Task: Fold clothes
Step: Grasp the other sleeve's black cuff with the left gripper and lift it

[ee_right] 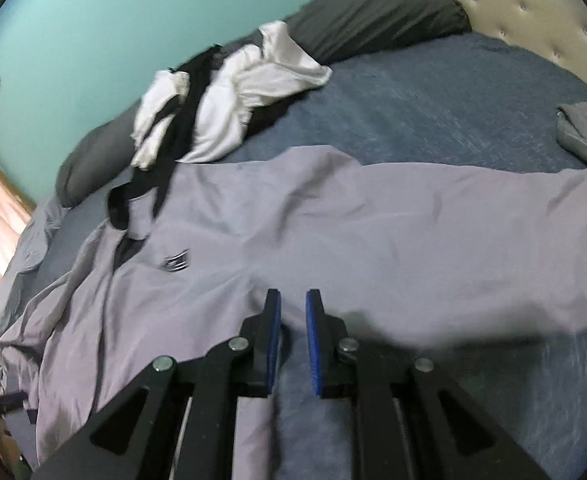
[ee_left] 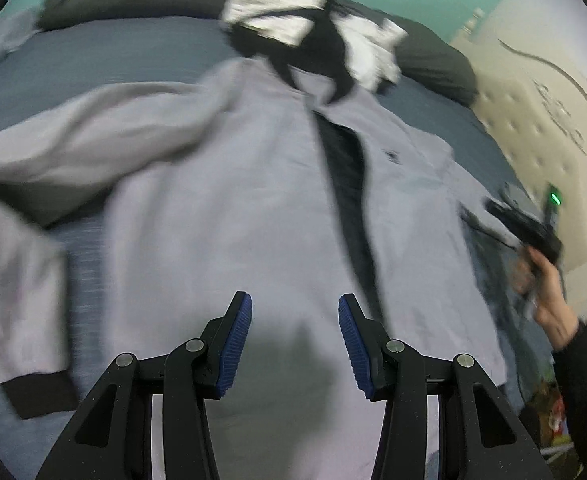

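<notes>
A light grey zip jacket (ee_left: 253, 208) lies front-up on the blue bed, its zip partly undone and showing dark lining (ee_left: 345, 176). One sleeve with a black cuff (ee_left: 37, 392) is folded back at the left. My left gripper (ee_left: 295, 304) hovers open over the jacket's lower front with nothing between its fingers. In the right wrist view the jacket (ee_right: 333, 232) stretches across, with a chest logo (ee_right: 175, 261). My right gripper (ee_right: 293, 300) is at the jacket's near edge, its blue pads a narrow gap apart and holding nothing. A person's hand (ee_left: 549, 300) holds that gripper at the jacket's right side.
A heap of white and black clothes (ee_right: 229, 108) lies at the jacket's collar, against dark grey pillows (ee_right: 377, 12). A small grey garment (ee_right: 581, 132) sits on the blue sheet (ee_right: 433, 112) at the right. A beige tufted headboard (ee_right: 525, 8) and a teal wall border the bed.
</notes>
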Motion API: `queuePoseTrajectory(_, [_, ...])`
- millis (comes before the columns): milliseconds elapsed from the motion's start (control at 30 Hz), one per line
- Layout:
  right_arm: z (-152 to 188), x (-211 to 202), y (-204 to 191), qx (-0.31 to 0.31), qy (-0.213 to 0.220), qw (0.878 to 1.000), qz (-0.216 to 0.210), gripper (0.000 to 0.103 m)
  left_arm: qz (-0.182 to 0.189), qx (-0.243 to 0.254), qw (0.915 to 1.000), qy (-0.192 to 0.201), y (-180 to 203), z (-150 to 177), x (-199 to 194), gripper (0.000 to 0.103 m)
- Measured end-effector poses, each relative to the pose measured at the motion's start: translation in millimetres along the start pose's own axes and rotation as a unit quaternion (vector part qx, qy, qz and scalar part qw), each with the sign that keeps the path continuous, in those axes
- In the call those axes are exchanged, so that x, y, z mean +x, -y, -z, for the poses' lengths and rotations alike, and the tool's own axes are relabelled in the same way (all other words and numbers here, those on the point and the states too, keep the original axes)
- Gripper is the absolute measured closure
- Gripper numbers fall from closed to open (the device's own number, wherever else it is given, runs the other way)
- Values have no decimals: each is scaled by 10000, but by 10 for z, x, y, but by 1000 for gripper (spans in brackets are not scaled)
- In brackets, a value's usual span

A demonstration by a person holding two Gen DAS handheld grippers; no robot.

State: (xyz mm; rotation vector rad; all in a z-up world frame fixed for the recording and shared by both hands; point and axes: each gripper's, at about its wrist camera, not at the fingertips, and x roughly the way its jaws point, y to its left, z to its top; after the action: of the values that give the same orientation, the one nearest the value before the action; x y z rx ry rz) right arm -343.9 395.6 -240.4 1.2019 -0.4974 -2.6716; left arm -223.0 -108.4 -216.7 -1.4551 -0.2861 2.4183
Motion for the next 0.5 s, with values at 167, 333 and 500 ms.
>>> queuePoseTrajectory(167, [367,-180,-264,63,106,9995,-302,91,-674,-417,9967,153,-601,53,-279,47])
queuePoseTrajectory(333, [641,-360,-415,223,273,9983,-464,91,-1113,-813,9904,143,-1065,162,-403,47])
queuePoseTrajectory(500, [825,-499,-512,309,454,9958,-729,91,-1481,-1249,9809,140,-1516,278,-524,42])
